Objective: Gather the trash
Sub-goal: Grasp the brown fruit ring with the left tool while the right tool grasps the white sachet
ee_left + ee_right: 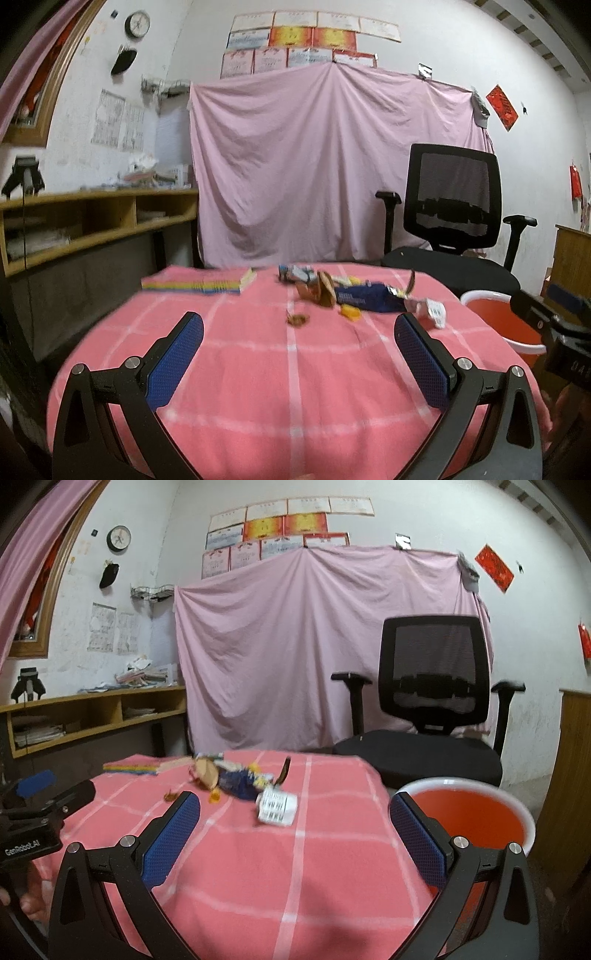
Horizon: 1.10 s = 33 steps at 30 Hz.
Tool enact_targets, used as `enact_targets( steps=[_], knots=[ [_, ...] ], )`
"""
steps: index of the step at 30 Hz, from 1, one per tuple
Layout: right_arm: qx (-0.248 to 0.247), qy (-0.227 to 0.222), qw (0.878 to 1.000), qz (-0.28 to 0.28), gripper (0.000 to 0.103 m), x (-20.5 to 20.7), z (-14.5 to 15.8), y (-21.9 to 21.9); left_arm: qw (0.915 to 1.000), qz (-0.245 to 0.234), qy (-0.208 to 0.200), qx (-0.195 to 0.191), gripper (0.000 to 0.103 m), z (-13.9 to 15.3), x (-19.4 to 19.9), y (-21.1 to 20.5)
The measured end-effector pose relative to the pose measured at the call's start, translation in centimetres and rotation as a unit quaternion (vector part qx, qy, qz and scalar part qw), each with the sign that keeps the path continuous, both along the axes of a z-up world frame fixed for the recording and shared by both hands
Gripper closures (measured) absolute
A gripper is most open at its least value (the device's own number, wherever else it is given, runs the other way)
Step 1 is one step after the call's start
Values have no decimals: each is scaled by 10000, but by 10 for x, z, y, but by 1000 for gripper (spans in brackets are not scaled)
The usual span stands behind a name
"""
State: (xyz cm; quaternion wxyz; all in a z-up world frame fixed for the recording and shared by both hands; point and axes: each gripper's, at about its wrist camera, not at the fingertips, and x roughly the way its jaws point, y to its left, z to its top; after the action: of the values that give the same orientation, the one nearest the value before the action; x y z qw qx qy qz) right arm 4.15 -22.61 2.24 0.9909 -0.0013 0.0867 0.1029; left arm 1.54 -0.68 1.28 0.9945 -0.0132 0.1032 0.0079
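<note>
- Looking through the left wrist view: the left tongs [298,354] hang wide apart over the near part of the worktop [236,391] and grip nothing.
- The trash lies in a loose heap toward the far edge: a dark blue wrapper [364,300], a brown peel-like scrap [320,293], a small yellow bit [350,312], brown crumbs [297,319] and a white labelled packet [433,310].
- None of it looks picked up yet, so I judge the collecting barely begun.
- The red bucket [496,314] sits beside the worktop's right edge, below its level; no trash is visible inside it here.
- A stack of coloured-edge books [201,282] rests at the far left corner.
- Turning to the right wrist view: the right tongs [294,832] are likewise spread and empty, low over the pink checked cloth [325,867].
- The white packet lies nearest them, with the blue wrapper just behind it.
- The bucket's visible interior looks bare.
- Behind stand a black mesh office chair [436,686], a hung pink sheet [280,646], a wooden shelf unit [96,712] and a wall clock [119,538].
</note>
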Motion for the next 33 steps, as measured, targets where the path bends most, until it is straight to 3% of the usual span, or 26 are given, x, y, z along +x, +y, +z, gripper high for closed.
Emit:
enact_targets(
  steps=[7,14,18,21,33],
  knots=[
    [-270,-210,9992,186,0,35,20,18,9994,-21,-254,235,2,14,34,15],
    [-66,-456,9983,356,0,64,32,21,9963,-23,-682,527,2,15,63,21],
    [-188,-407,9988,216,0,74,28,21,9955,-110,-754,559,2,15,77,22],
    [-213,-167,9995,184,0,79,22,19,9962,-272,-605,569,2,12,88,21],
    [-254,1106,9922,514,2,108,-5,27,9904,-932,807,632,2,-8,131,5]
  ],
)
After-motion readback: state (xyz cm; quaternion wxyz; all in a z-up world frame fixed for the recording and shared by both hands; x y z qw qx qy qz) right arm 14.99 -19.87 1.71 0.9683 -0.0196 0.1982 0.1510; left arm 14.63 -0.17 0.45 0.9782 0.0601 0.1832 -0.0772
